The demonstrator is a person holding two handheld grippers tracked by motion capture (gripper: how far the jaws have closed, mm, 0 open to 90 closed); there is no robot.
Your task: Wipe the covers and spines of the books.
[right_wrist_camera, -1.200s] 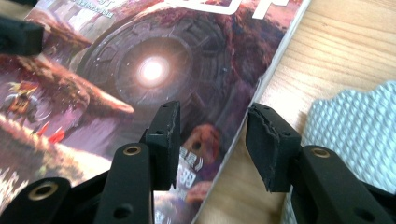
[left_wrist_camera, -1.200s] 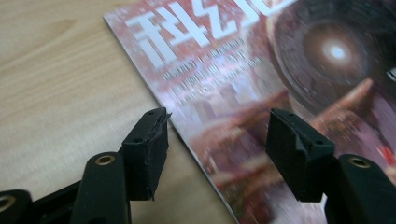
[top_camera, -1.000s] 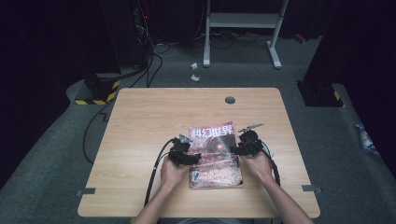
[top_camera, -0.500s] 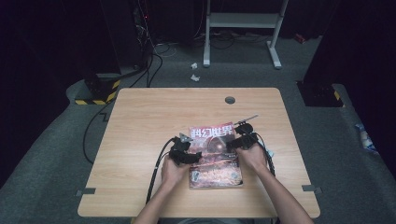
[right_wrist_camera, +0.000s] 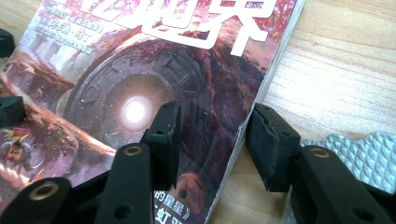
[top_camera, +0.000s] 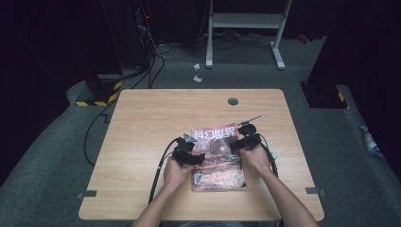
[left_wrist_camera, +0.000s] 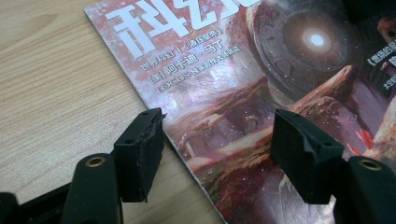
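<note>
A magazine point(top_camera: 218, 158) with a red, planet-themed cover and white Chinese title lies flat on the wooden table point(top_camera: 142, 123). My left gripper point(top_camera: 198, 159) is open at its left edge. In the left gripper view the magazine point(left_wrist_camera: 243, 84) edge runs between the wide-apart jaws of that gripper point(left_wrist_camera: 217, 149), one over wood and one over the cover. My right gripper point(top_camera: 235, 144) sits at the right edge. There the magazine point(right_wrist_camera: 140, 70) edge lies between the jaws of the gripper point(right_wrist_camera: 215, 140), which have just been closing; the pads stand apart from it.
A round cable hole point(top_camera: 232, 101) sits near the table's far edge. A black cable point(top_camera: 158, 175) trails from the left gripper toward the front edge. A silvery diamond-patterned surface point(right_wrist_camera: 355, 149) lies beside the right jaw. Dark floor and a metal stand point(top_camera: 246, 21) lie beyond.
The right gripper has shifted slightly left and up over the magazine's right edge, its jaws narrower. The left hand and the magazine have stayed put.
</note>
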